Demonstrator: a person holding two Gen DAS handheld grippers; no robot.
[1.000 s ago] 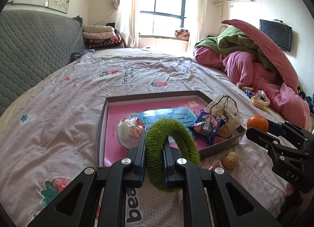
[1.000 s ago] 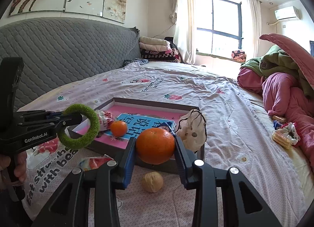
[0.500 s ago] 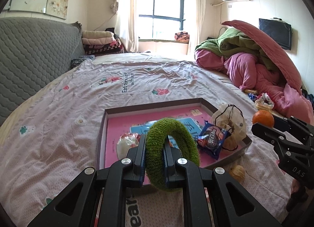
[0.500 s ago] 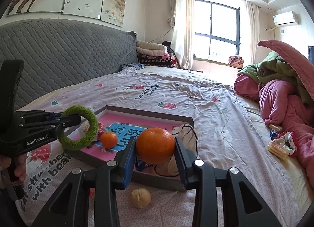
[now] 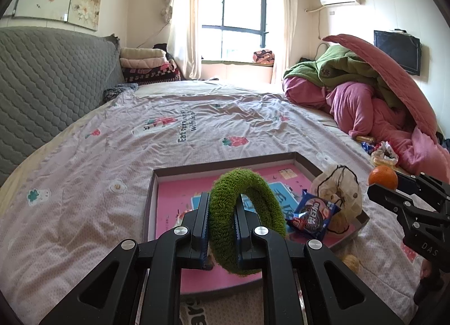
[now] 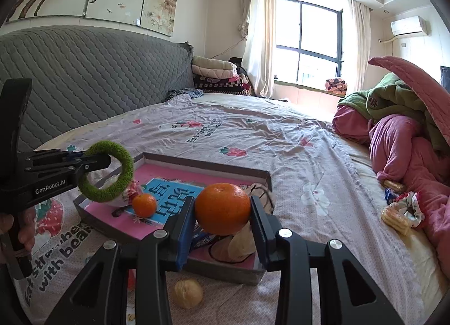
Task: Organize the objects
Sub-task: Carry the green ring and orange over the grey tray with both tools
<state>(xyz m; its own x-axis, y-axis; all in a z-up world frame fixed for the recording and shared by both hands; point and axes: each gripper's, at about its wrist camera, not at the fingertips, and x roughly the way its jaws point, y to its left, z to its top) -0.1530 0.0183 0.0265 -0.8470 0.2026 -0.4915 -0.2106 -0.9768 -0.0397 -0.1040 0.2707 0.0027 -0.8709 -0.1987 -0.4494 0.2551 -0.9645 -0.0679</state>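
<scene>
Strawberry bedspread [image 5: 197,133] below; tray [image 5: 225,166] nearer than before. Left claw [image 5: 222,229] pinching green ring [image 5: 244,221], right claw [image 6: 222,209] clamping orange [image 6: 222,208], ready to unload.

Clamped green ring [image 5: 244,221] and orange [image 6: 222,208], aloft

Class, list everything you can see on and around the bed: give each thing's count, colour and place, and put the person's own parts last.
tray: 1, grey rim, pink floor, on bed
ring: 1, green, in left gripper
oranges: 2, orange; large one in right gripper, small one in tray
cookie pack: 1, blue, in tray
pouch: 1, beige, tray's right corner
walnut: 1, tan, on bed before tray
quilts: heap, pink and green, right
headboard: 1, grey, left
left gripper: black, shut on ring
right gripper: black, shut on large orange
hand: 1, holding left gripper's handle
</scene>
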